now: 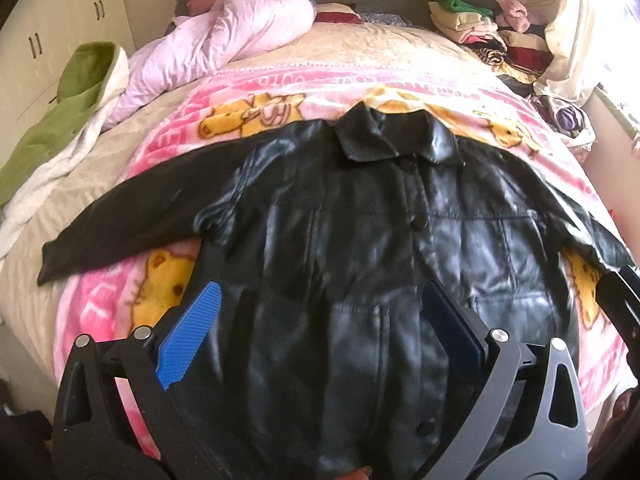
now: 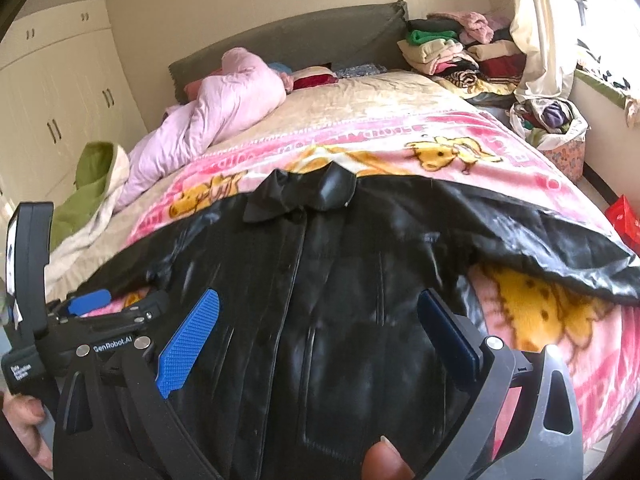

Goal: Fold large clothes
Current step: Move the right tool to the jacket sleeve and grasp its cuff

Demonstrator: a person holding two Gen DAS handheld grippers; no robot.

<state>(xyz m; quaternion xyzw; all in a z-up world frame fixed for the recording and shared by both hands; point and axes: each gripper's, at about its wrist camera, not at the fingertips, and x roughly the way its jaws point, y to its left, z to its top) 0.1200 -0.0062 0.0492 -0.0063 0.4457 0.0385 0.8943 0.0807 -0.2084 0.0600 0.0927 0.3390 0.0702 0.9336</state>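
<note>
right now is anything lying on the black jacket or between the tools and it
Nothing visible does. The black leather jacket lies spread front-up on the pink blanket, sleeves out, with nothing on top. The left tool and right tool are both open just above its lower half.

The jacket's (image 1: 360,216) hem runs off the bottom edge in both views, its right cuff (image 2: 624,280) is cut by the frame, and the folded pile (image 2: 452,52) by the headboard is too small to sort.
</note>
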